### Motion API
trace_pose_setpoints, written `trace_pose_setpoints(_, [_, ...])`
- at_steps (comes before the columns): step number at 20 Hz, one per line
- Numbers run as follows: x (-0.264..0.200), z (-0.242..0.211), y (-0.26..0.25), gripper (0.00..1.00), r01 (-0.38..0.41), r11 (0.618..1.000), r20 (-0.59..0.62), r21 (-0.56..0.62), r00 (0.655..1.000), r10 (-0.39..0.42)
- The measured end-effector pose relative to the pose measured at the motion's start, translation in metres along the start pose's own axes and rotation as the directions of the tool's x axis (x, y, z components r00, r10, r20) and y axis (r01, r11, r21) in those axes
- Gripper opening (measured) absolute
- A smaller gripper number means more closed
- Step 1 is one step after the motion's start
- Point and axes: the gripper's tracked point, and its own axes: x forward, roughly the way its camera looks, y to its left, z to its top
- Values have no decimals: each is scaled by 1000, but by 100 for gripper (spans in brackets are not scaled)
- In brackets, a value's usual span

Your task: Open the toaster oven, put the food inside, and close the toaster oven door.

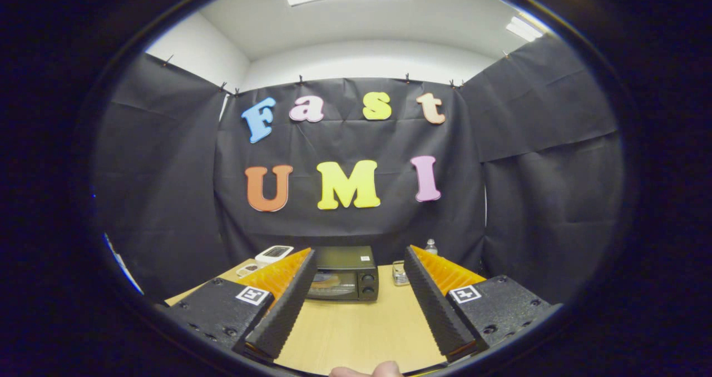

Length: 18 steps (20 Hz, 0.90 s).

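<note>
Wooden table (356, 332) takes up the lower scene, bare light-brown top running out from under the fingers toward the cloth wall at 12 o'clock. Gripper (356, 279) is wide open, both fingers spread far apart with nothing between them, held above the table and touching nothing. Toaster oven (344, 274) is dead ahead at 12 o'clock, beyond the fingertips and framed in the gap between them; it stands at the far end of the table close to the wall. Its door looks shut, glass front facing the gripper, two knobs stacked on its right side. Something orange shows through the glass; can't tell what. White flat device (273, 253) at 11 o'clock, past the left finger, just left of the oven. Small metallic object (399, 273) at 1 o'clock, just right of the oven. Small bottle (430, 247) behind the right fingertip, only its top visible. A person's fingertip (364, 370) shows at 6 o'clock, nearest edge.
</note>
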Motion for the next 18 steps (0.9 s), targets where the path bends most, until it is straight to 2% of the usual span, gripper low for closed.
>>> trace_pose_setpoints(5, [2,3,4,100,26,999,22,-22,999,-25])
trace_pose_setpoints(18, [13,-5,21,100,5,999,-6,-39,1000,-5])
